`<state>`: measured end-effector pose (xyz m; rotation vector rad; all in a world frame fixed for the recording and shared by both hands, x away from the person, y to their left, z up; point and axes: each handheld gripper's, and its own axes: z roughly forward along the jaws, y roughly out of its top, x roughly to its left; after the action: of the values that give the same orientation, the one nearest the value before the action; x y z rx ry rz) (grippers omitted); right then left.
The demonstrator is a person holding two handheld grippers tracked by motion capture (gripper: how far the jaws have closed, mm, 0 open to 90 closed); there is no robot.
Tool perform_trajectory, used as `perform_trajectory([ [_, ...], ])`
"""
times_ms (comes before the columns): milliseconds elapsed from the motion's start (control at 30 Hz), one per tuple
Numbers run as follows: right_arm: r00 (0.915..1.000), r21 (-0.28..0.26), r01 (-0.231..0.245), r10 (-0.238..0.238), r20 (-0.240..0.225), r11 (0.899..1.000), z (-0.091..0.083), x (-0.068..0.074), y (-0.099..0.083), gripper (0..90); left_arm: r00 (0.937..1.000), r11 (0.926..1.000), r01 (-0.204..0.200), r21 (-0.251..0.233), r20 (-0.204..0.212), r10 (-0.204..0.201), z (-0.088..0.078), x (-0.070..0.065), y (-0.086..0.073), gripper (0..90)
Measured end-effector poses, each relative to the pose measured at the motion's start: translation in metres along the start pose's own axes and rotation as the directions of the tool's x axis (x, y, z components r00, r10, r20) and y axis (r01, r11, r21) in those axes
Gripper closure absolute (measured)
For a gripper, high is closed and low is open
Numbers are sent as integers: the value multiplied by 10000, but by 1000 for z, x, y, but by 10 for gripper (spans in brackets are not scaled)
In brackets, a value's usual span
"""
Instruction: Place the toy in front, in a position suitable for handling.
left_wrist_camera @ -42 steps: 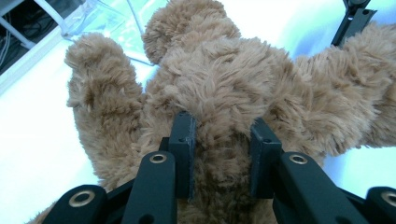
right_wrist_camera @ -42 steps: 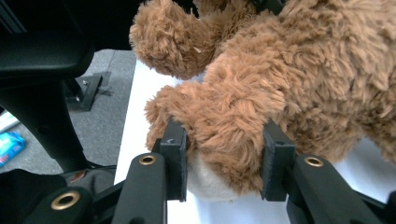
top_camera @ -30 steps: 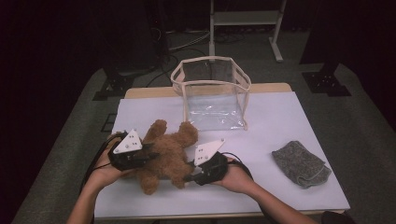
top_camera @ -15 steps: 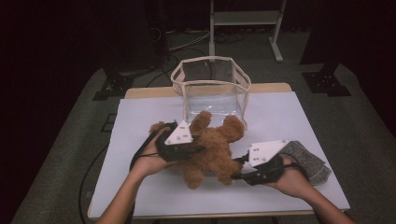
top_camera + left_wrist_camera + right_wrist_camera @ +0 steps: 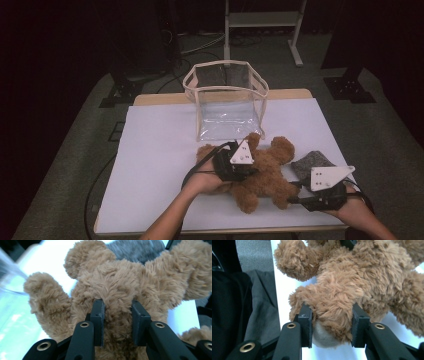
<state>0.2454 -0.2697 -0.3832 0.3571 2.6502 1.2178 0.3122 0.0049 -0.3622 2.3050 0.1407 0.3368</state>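
White bench lay under our teddy bear | left gripper jaws pinched its body fur | right gripper jaws clamped its paw

Your colours on the table

You have a tan-brown teddy bear, a mottled grey cloth at its 3 o'clock, a cream-trimmed clear bag at 12, on a white tabletop.

A dim, soft high view: dark room around a lit white table, slightly hazy. Both gripper views glare bright on the tabletop; near fur sharp, edges and background blurred.
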Motion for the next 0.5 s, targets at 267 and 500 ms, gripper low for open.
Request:
perform_trajectory([
  [267,9988,-229,-466,462,-164,9987,8,2,-21,597,9993,9998,220,-26,308,-219,3,-2,-3,614],
  [500,9986,-204,-468,463,-258,9987,7,0,-26,576,9996,9993,154,-346,221,-147,-21,5,-7,530],
])
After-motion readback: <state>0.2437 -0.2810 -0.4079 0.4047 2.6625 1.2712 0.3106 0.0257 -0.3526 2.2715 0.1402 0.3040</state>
